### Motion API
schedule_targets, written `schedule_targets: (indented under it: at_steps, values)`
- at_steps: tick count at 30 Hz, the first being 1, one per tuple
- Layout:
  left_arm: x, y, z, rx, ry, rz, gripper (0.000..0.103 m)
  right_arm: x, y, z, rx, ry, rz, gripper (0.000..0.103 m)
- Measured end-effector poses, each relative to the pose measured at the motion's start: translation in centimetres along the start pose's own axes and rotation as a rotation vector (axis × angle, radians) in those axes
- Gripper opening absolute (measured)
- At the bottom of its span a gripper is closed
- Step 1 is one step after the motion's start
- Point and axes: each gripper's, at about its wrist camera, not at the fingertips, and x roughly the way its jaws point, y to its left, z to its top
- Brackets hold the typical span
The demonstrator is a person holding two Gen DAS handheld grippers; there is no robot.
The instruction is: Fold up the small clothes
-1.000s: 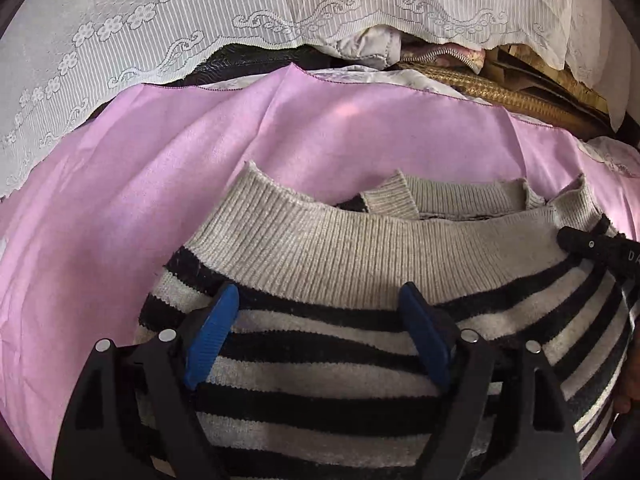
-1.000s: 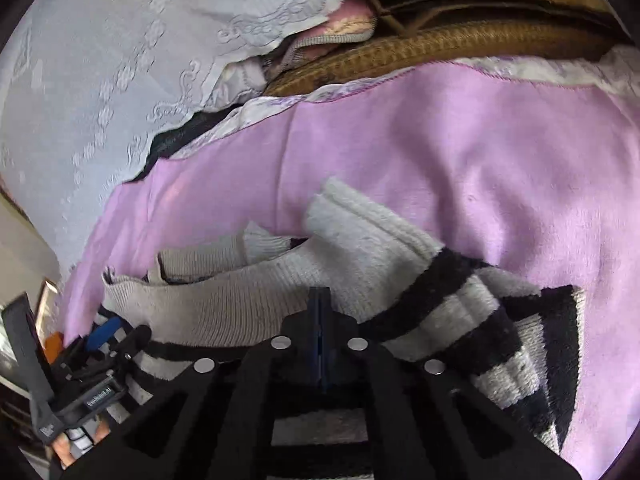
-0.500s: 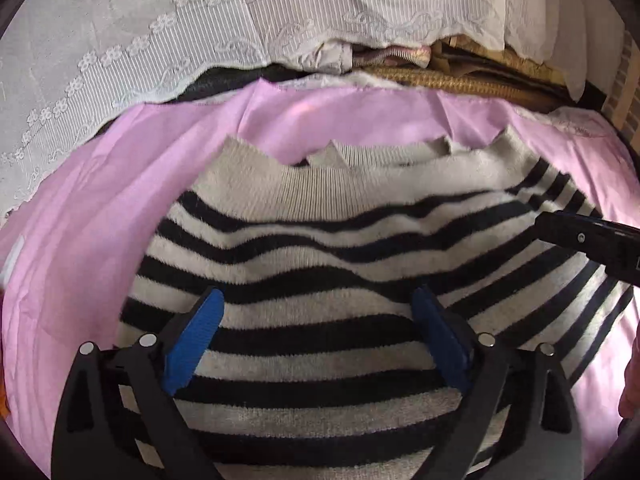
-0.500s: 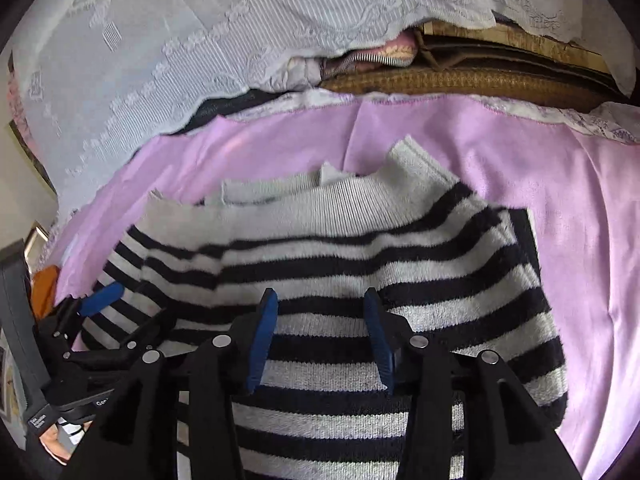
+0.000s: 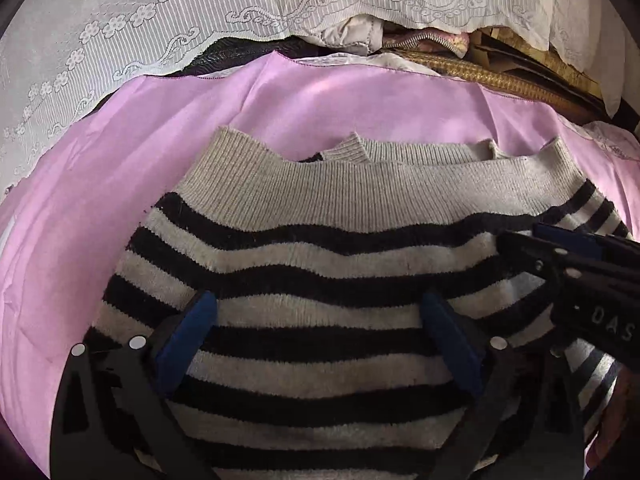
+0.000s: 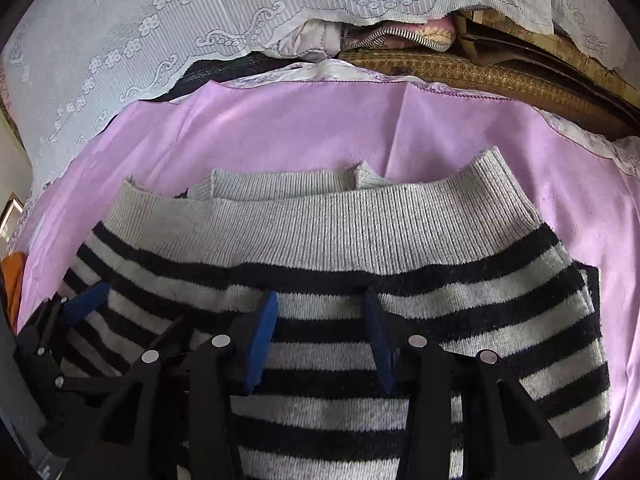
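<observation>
Left gripper (image 5: 318,330): jaws spread wide and opening further; nothing is clamped, the striped sweater (image 5: 320,264) is seen lying below and between the blue pads.
Striped sweater: folded, laid flat on the pink cloth (image 5: 120,160); grey ribbed hem ahead of both grippers.
Right gripper (image 6: 320,334): jaws parted about halfway; no fabric is pinched, only sweater stripes are seen under the gap.
Lace fabric (image 6: 160,20): draped beyond the pink cloth, ahead of both grippers.
</observation>
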Motion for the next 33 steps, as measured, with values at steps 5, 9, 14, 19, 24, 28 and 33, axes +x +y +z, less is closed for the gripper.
schedule_targets:
  at_steps: [5,9,14,19,24,28,33]
  values:
    - [-0.9,0.1,-0.5,-0.027,-0.022,-0.002,0.099,0.2,-1.1,0.5,0.099,-0.022,0.045,0.043]
    - [-3.5,0.8,-2.4,-0.038,-0.047,-0.074,0.098,-3.9,-0.9,-1.5,0.068,-0.127,0.056,0.044]
    - [-4.9,2.3,-4.3,-0.019,-0.087,-0.036,0.099,-6.0,-2.5,-4.6,0.084,-0.126,0.057,0.048]
    - [-5.9,3.9,-5.8,-0.014,-0.117,0.046,0.099,-6.2,-8.4,-7.2,0.234,-0.136,0.089,0.018]
    - [-8.4,6.4,-7.3,-0.084,-0.158,-0.008,0.097,-11.6,-10.4,-9.1,0.330,-0.272,0.155,0.034]
    - [-9.4,5.2,-8.4,-0.034,-0.165,-0.031,0.097,-12.8,-7.4,-10.8,0.226,-0.252,0.194,0.034]
    - [-6.8,5.9,-8.9,-0.067,-0.060,-0.049,0.099,-8.9,-8.1,-12.6,0.250,-0.160,0.136,0.011]
